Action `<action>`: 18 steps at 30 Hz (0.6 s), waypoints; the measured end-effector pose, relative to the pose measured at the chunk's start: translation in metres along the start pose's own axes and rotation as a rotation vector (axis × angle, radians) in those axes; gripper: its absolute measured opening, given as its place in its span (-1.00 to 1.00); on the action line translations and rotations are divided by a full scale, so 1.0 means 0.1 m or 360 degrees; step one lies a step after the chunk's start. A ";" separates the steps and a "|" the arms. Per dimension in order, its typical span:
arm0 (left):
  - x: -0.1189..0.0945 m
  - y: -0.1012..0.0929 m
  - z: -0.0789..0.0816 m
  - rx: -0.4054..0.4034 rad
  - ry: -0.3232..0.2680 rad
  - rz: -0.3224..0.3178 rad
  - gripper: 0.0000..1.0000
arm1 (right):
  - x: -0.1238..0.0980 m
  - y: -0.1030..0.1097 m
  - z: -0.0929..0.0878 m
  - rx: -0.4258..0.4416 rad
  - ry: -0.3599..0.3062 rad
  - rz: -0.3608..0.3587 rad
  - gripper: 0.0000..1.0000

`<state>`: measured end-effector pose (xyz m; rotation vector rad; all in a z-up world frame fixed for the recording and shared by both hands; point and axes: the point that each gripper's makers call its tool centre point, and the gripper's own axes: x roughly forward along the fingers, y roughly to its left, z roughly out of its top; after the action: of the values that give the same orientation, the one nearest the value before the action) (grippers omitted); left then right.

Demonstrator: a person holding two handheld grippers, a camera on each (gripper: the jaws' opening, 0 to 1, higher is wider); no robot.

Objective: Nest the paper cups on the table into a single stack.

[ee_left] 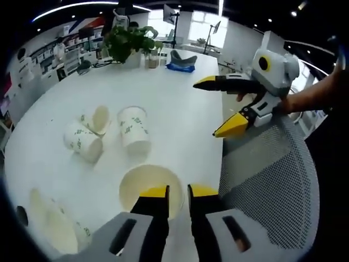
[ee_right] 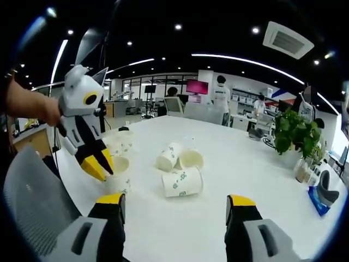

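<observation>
- Left gripper clenched on the rim of an upright paper cup at the table's near edge; steadied as the stack's base.
- Right gripper released, hovering; three tipped cups lie mid-table, awaiting nesting.

Bare table lies open around three tipped cups; a mesh chair crowds its edge.

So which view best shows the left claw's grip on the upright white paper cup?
The right gripper view: the left claw pinches the upright white paper cup rim side-on. The left gripper view looks into the cup behind its own jaws.
</observation>
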<state>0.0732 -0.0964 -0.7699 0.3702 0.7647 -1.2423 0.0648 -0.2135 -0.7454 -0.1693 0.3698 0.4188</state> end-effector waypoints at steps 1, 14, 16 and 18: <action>-0.02 0.01 0.02 -0.0001 -0.0016 0.0008 -0.72 | 0.00 0.00 0.00 0.0000 -0.0002 0.0001 0.52; -0.48 0.38 0.36 0.0033 -0.0307 0.0313 -0.47 | 0.00 0.03 0.01 -0.0011 -0.0011 0.0029 0.54; -0.57 0.47 0.37 0.0015 -0.0328 0.0350 -0.48 | 0.00 0.03 0.01 -0.0013 -0.0014 0.0031 0.54; -0.64 0.54 0.37 -0.0003 -0.0349 0.0378 -0.49 | 0.00 0.03 0.02 -0.0012 -0.0016 0.0031 0.54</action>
<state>0.1282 -0.0584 -0.7076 0.3072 0.5180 -1.0384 0.0639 -0.2102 -0.7441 -0.1707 0.3604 0.4400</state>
